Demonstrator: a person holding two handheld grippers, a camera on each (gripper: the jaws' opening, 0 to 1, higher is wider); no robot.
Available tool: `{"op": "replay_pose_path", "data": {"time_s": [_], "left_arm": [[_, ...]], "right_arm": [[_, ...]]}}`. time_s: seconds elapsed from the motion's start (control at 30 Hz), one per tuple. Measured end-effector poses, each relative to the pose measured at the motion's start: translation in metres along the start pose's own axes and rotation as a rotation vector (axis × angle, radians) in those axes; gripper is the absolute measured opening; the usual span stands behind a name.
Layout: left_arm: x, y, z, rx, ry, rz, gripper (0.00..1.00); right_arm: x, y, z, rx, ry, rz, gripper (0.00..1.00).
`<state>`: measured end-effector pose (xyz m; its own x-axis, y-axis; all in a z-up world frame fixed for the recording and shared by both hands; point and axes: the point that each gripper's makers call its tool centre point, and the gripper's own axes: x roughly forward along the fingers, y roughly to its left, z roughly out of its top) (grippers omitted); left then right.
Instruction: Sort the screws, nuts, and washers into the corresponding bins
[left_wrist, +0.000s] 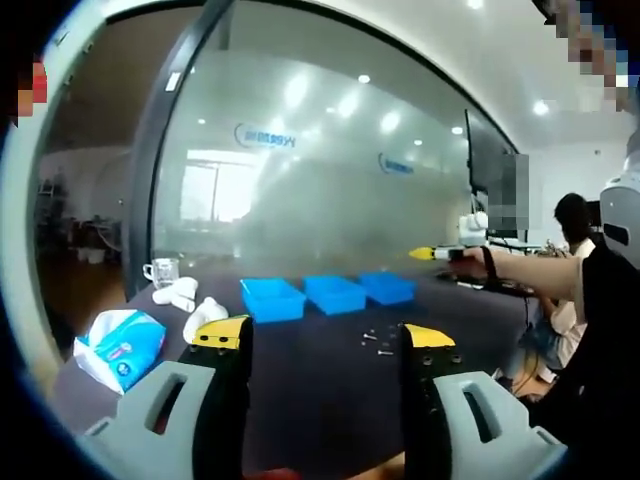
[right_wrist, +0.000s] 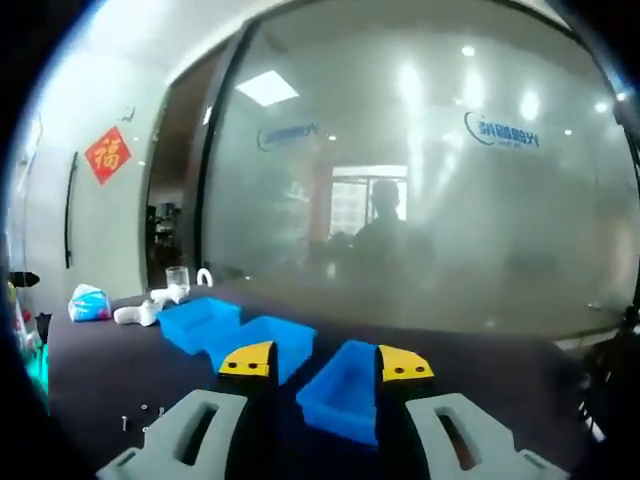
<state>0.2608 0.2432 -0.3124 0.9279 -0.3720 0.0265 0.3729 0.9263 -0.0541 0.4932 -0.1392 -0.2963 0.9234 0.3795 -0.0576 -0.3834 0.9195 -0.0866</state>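
Frosted glass wall runs behind a dark table (left_wrist: 320, 370) in an office. Three blue bins (left_wrist: 335, 293) sit in a row on it, and the small screws, nuts and washers (left_wrist: 378, 343) lie scattered loose on the tabletop just in front of them. A tissue pack (left_wrist: 120, 345) and a clear cup (left_wrist: 161, 271) are off to the side. Left gripper (left_wrist: 322, 340) is wide open, holding nothing. Right gripper (right_wrist: 325, 366) hovers near the bins, jaws apart and empty too.
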Motion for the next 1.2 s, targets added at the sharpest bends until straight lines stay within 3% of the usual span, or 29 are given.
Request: {"op": "replay_pose_path", "data": {"time_s": [0.23,0.37,0.83,1.2], "left_arm": [[0.011,-0.010,-0.001,-0.002,0.004,-0.037,0.56],[0.016,-0.015,0.000,0.002,0.006,-0.056,0.56],[0.026,-0.026,-0.008,0.007,0.047,-0.118,0.56],[0.026,-0.030,-0.011,0.006,0.061,-0.135,0.56]], "right_arm": [[-0.053,0.026,0.008,0.012,-0.049,0.052,0.35],[-0.068,0.025,0.006,0.011,-0.066,0.055,0.35],[-0.151,0.003,-0.029,0.093,-0.065,0.049,0.38],[-0.201,0.019,-0.056,0.118,-0.044,0.122,0.39]]}}
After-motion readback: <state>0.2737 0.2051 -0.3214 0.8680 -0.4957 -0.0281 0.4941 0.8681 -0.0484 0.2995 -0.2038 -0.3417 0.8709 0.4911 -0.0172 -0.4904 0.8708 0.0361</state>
